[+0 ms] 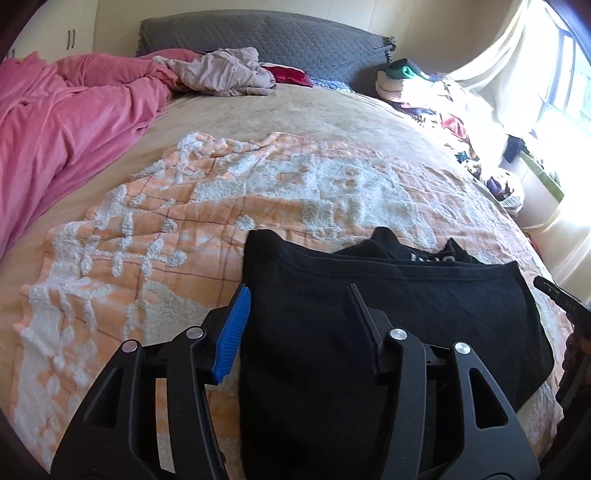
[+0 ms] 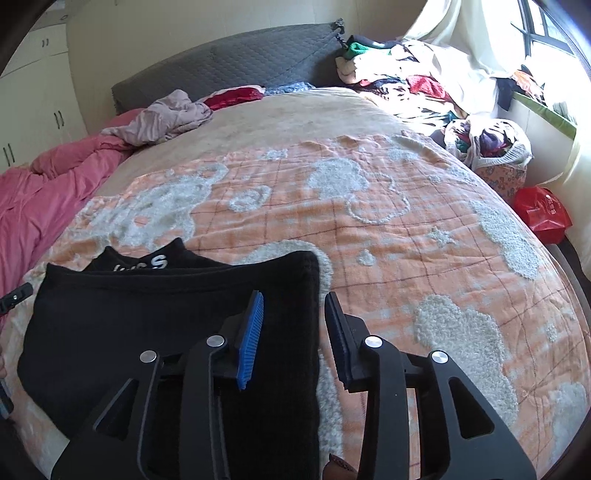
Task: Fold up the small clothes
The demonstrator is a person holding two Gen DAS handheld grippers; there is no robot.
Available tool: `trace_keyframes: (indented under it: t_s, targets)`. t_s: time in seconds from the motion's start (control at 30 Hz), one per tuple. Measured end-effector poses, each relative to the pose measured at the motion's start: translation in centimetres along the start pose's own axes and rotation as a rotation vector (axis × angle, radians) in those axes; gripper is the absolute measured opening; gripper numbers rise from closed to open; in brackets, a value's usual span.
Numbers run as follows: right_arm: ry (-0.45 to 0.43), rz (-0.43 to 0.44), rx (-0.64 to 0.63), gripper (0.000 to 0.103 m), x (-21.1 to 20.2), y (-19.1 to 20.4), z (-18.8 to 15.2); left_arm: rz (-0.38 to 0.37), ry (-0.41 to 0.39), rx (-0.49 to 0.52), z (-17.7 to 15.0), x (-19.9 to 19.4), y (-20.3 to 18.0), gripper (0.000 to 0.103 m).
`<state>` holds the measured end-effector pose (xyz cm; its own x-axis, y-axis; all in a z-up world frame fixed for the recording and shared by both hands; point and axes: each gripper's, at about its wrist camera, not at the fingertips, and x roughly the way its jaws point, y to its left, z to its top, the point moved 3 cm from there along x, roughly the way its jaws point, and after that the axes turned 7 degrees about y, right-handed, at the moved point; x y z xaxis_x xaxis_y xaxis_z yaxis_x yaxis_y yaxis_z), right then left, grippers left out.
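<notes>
**Black garment lying folded on the bed, both grippers parted above it**

A black garment [image 1: 388,295] is lying folded on the orange-and-white blanket [image 1: 184,221] that is covering the near part of the bed — a strip with white lettering is peeking out past its far edge.

The left gripper [image 1: 299,295] is hovering over the garment's left edge, its jaws standing partly apart; the blue pad [image 1: 232,332] is sitting just outside the cloth, the other finger over it, and neither is pressing on the fabric. Nothing is being held.

The right gripper [image 2: 293,310] is hanging over the garment's right edge [image 2: 310,295], jaws also partly apart, with one finger above the black cloth and the other above the blanket — again gripping nothing.

Farther up the bed, a pink duvet [image 1: 55,118] is lying bunched along the left side, a pale crumpled garment [image 1: 225,74] is resting near the grey headboard [image 1: 258,33], and a heap of mixed clothes [image 2: 406,85] is sitting by the window.
</notes>
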<state>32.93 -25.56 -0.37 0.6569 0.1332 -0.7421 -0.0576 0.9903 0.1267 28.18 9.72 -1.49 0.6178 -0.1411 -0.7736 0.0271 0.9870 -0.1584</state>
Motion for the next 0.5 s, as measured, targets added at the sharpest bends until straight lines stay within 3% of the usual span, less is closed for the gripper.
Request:
trace_keyframes:
  t_s: [0.23, 0.33, 0.5]
  targets:
    - [0.042, 0.116, -0.159, 0.045, -1.8, 5.8, -2.5, -0.044, 0.073, 0.132, -3.0, 0.2, -5.0, 0.063]
    - [0.077, 0.109, -0.207, 0.046, -1.6, 7.4, -3.7, -0.042, 0.118, 0.164, -4.6, 0.7, -6.2, 0.070]
    - [0.162, 0.044, -0.191, 0.047, -0.5, 6.6, -5.8, -0.011, 0.156, 0.179, -6.9, 1.6, -6.6, 0.073]
